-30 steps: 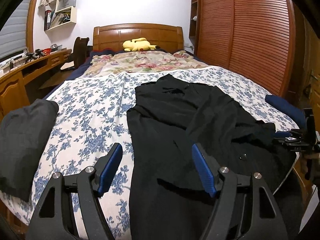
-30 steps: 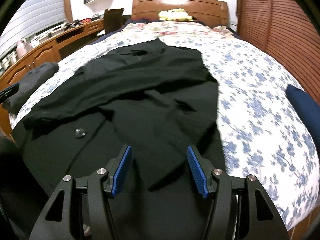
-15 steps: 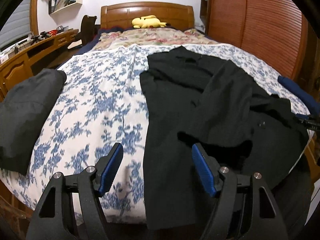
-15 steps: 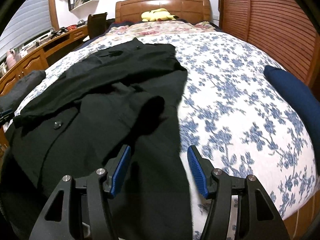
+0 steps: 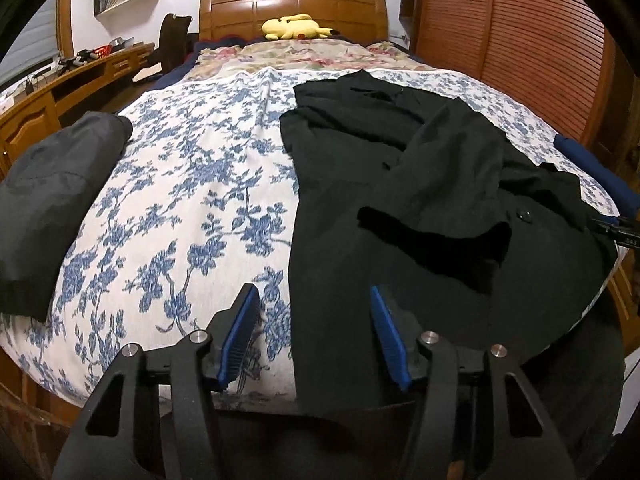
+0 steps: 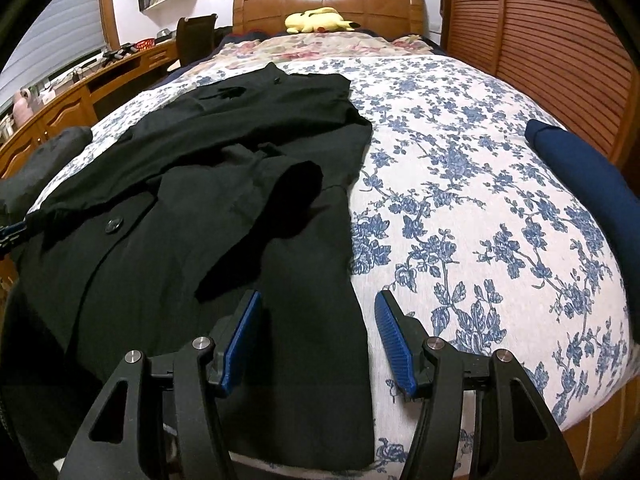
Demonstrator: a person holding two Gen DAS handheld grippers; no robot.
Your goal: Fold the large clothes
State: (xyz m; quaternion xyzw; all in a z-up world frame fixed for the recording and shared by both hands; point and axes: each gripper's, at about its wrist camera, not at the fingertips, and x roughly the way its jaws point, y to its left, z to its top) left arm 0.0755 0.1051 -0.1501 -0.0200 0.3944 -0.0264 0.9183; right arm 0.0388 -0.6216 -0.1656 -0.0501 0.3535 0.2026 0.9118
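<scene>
1. A black coat [image 5: 400, 184] lies spread on the bed [image 5: 192, 184], collar toward the headboard [image 5: 292, 8] and hem hanging over the foot edge.
2. Both sleeves are folded inward across the coat's front; one dark cuff [image 5: 440, 248] lies on the body of the coat, just beside a round button [image 5: 523, 216].
3. The left gripper [image 5: 314, 332] hovers at the foot of the bed with its blue pads [image 5: 240, 332] spread wide and nothing between them; it straddles the coat's left edge near the hem, one pad over the flowered sheet and the other over black cloth.
4. The right gripper [image 6: 318, 344] is likewise released, pads [image 6: 394, 348] apart and empty, straddling the coat's right edge [image 6: 356, 280] near the hem.
5. Whether either gripper touches the cloth cannot be told.
6. A folded grey garment [image 5: 52, 200] lies on the bed well to the left of the coat, at the mattress edge.
7. A folded navy garment [image 6: 588, 184] lies on the bed well to the right of the coat.
8. A yellow plush toy [image 5: 296, 26] rests against the headboard, beyond a flowered quilt [image 5: 304, 54].
9. A wooden desk [image 5: 60, 88] runs along the wall left of the bed, and a slatted wardrobe [image 5: 520, 40] stands to its right.
</scene>
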